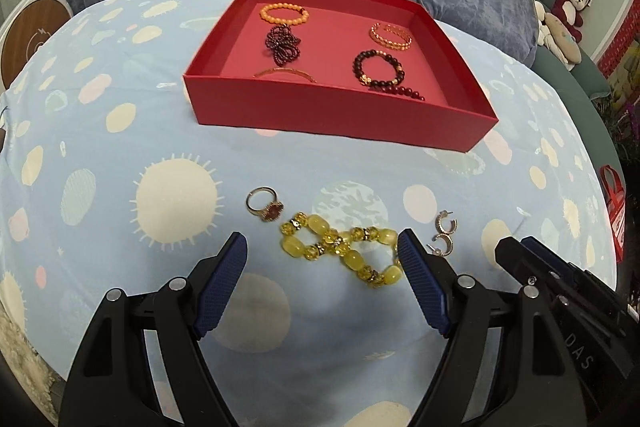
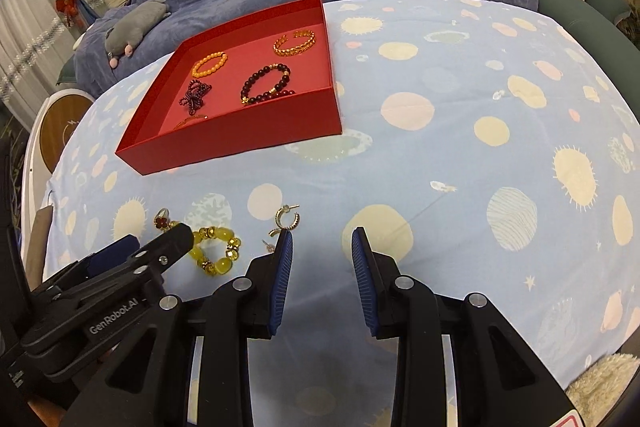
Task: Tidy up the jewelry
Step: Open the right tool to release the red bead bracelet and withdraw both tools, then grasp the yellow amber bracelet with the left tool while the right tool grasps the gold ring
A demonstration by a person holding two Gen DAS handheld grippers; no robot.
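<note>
While its jaws stood wide and held nothing, the left gripper hung over the yellow bead bracelet on the blue spotted cloth. Beside it, the right gripper was narrowly parted, empty, near the hoop earrings. Farther off lay a ring and the red tray of bracelets.

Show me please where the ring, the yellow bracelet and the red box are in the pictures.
ring (image 1: 262,202): left wrist view, on its gold band.
yellow bracelet (image 1: 352,259): left wrist view, on a big yellow bead near its middle.
red box (image 1: 320,111): left wrist view, on its near outer wall.
</note>
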